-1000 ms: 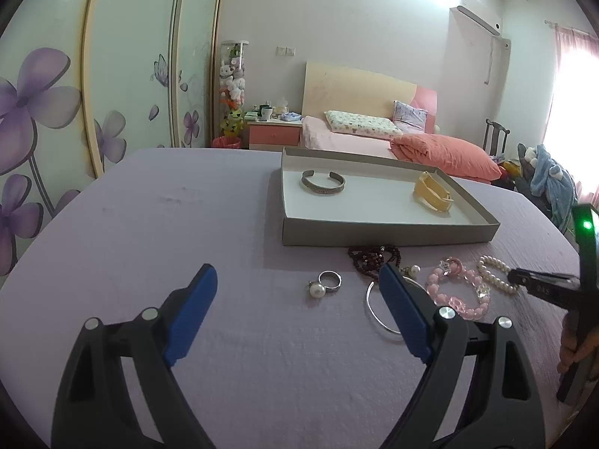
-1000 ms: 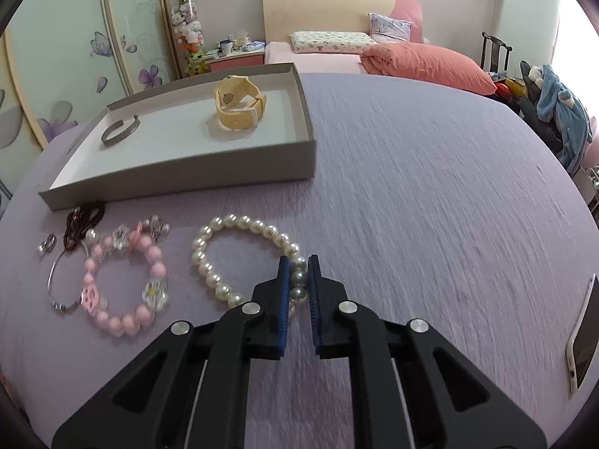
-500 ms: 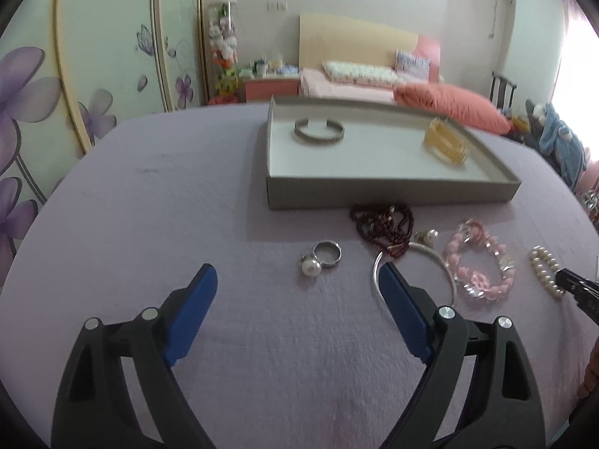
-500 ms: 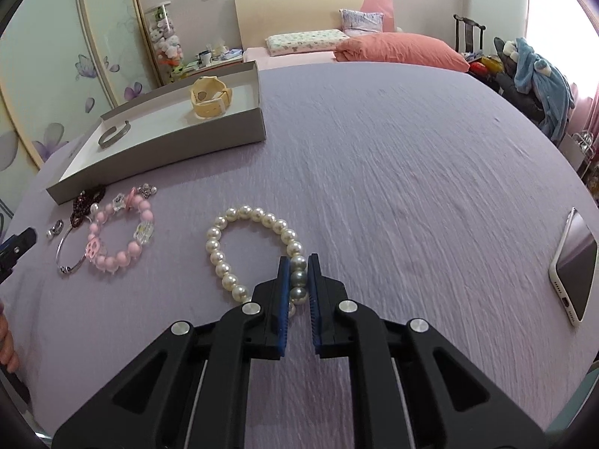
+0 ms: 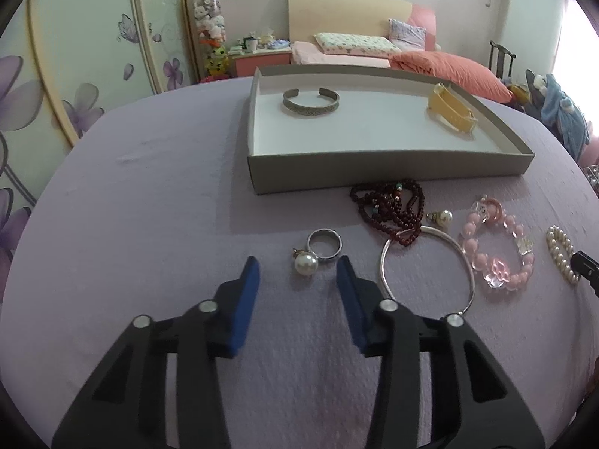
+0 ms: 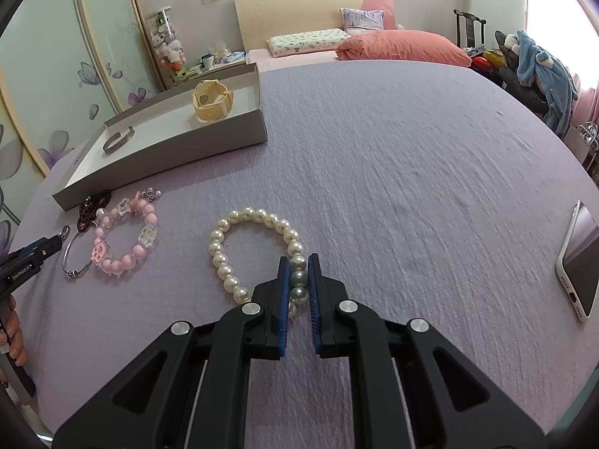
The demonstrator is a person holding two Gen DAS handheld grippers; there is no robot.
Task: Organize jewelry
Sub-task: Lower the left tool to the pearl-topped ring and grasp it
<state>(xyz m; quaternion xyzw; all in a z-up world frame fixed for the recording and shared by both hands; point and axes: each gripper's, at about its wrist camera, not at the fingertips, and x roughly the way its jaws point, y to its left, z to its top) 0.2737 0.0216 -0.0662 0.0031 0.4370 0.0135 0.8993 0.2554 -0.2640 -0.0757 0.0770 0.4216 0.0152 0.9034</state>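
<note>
- Pearl bracelet (image 6: 254,250): round cream beads on a loop, lying on the ribbed lilac cloth (image 6: 393,172); right gripper (image 6: 298,262) clamped on its beads at the loop's 4 o'clock.
- Pearl earring (image 5: 305,263) and plain silver ring (image 5: 324,244): touching, just beyond the left gripper (image 5: 297,271), at its 12 o'clock; its blue-padded jaws are closing, nothing between them.
- Thin silver bangle (image 5: 426,267), pink bead bracelet (image 5: 498,250), dark red bead string (image 5: 389,205): at 2 o'clock of the left gripper.
- Grey cardboard tray (image 5: 374,170): holds an engraved metal cuff (image 5: 310,103) and a yellow band (image 5: 451,112).
</note>
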